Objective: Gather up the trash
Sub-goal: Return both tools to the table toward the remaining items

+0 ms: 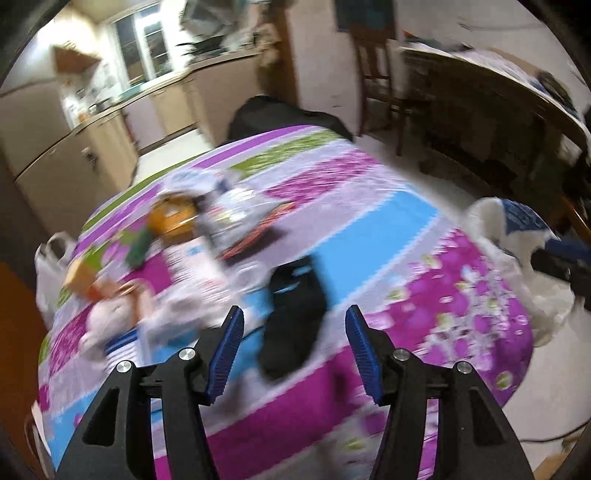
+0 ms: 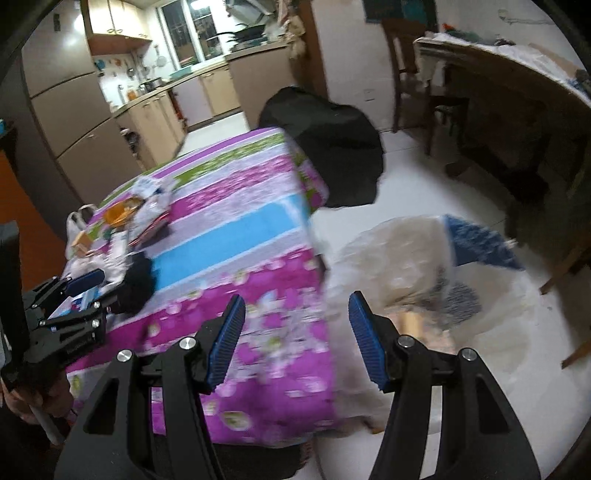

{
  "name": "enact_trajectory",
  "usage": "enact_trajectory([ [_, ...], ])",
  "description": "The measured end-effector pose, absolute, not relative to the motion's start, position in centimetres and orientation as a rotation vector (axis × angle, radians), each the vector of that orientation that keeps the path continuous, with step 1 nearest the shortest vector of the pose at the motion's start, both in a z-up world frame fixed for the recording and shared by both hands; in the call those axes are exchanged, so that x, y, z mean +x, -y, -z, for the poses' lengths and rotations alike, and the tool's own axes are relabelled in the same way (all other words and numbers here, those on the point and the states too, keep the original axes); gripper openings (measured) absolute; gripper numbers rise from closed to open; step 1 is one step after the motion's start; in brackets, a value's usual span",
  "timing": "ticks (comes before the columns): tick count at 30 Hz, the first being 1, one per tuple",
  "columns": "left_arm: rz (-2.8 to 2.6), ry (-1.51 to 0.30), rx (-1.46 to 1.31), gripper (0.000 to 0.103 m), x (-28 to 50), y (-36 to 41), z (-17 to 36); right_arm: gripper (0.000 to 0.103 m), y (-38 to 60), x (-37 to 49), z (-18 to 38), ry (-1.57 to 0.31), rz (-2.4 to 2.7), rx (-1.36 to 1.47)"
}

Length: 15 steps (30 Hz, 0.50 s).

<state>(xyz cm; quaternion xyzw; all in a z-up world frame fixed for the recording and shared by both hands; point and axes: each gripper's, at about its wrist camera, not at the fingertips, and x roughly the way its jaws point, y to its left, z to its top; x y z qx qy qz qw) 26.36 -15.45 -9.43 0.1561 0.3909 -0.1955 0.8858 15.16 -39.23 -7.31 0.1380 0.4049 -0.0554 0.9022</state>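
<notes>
Left of the empty, parted left gripper (image 1: pixel 294 345) lies one blurred litter heap (image 1: pixel 192 236), one black scrap (image 1: pixel 295 314) just ahead on the floral tablecloth (image 1: pixel 461 295), and one clear trash bag (image 2: pixel 424 266) ahead of the equally parted, empty right gripper (image 2: pixel 296 338).

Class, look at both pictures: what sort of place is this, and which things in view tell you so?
Most likely a home kitchen with a dining area. Cabinets run under a counter with a window behind it, and a table in a flowery cloth stands on the tiled floor with a wooden chair nearby.
</notes>
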Motion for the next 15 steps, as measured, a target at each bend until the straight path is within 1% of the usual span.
enact_trajectory([
  [11,0.242,-0.827,0.165,0.058,26.7,4.8,9.7,0.056,31.7,18.2,8.3,-0.827,-0.068,0.333],
  [15,0.21,-0.808,0.142,0.063,26.3,1.9,10.5,0.056,29.7,19.5,8.6,-0.825,-0.118,0.349],
])
